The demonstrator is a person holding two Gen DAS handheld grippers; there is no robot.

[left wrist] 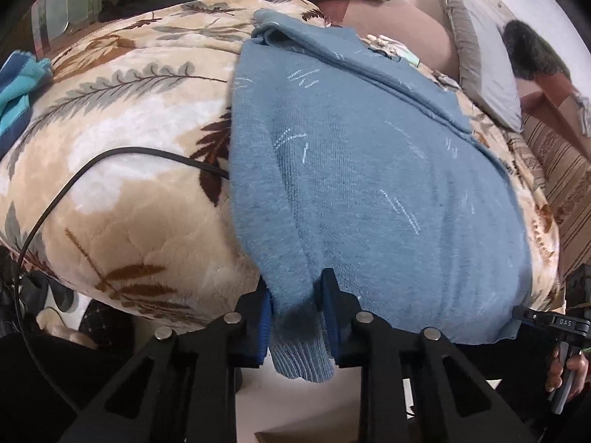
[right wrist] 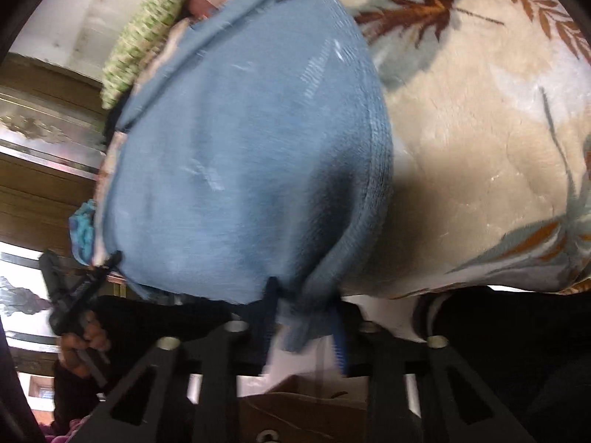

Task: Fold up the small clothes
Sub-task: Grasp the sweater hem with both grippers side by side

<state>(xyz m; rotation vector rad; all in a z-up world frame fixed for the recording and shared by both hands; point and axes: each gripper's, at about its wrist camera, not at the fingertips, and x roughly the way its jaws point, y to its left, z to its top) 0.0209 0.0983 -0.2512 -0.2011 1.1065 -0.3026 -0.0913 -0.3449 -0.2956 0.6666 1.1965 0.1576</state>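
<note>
The soft blue knitted garment (left wrist: 369,184) is spread on a plush beige blanket with brown and grey leaves (left wrist: 129,147) that covers a bed; its near edge hangs over the edge of the bed. The near left corner, with a ribbed cuff, is pinched between the pads of the left hand-held gripper (left wrist: 297,317); the near right corner is pinched in the same way by the right hand-held gripper (right wrist: 304,317), though that view is blurred.

Several risks are judged from this position; only a small bunch of cloth is held on each side, so the soft knit may be pulled out of the pads when the edge is lifted. If one side is raised faster than the other, the fold may be laid crooked; the far part, already folded over near the top, could then be dragged out of shape. The fluffy blanket may be caught together with the garment, because it lies just under the corners. A thin black cable (left wrist: 74,184) lies on the blanket beside the garment; it could be hooked by the left side.
</note>
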